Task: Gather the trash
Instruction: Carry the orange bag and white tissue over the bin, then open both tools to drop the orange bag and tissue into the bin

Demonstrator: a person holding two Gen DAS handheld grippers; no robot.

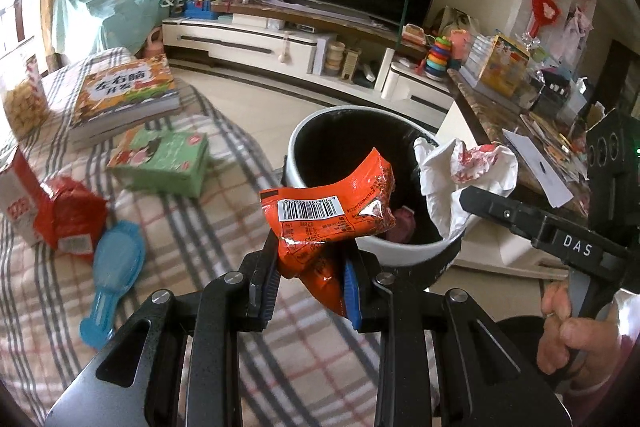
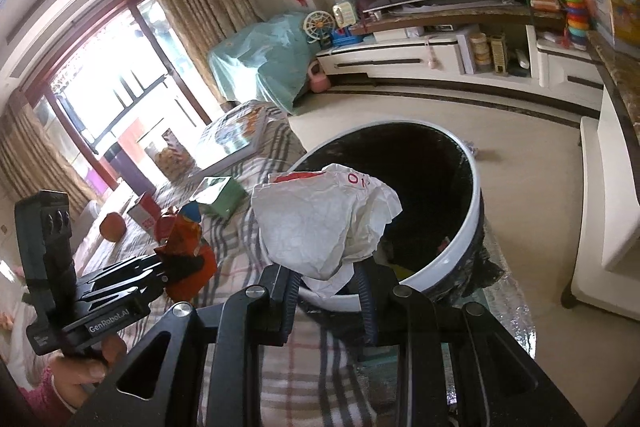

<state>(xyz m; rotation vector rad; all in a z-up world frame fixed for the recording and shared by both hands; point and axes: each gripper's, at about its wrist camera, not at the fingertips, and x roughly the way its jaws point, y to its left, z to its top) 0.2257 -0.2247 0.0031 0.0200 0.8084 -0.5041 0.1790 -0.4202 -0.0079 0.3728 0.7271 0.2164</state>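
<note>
My left gripper [image 1: 310,269] is shut on an orange snack wrapper [image 1: 332,211] with a barcode, held at the near rim of the white trash bin [image 1: 404,247]. My right gripper [image 2: 326,287] is shut on a crumpled white paper wrapper [image 2: 320,219] with red print, held over the bin's near rim [image 2: 452,251]. In the left wrist view the right gripper [image 1: 464,197] holds the white paper [image 1: 464,171] above the bin's right side. In the right wrist view the left gripper [image 2: 164,267] shows at the left with the orange wrapper [image 2: 188,251]. Some pink trash [image 1: 404,223] lies inside the bin.
A plaid-covered surface [image 1: 200,211] holds a red-and-white carton [image 1: 48,211], a blue brush [image 1: 114,267], a green box [image 1: 164,159], a thick book [image 1: 124,95] and a snack box [image 1: 24,99]. A TV stand [image 1: 280,43] and a cluttered counter [image 1: 520,99] stand beyond.
</note>
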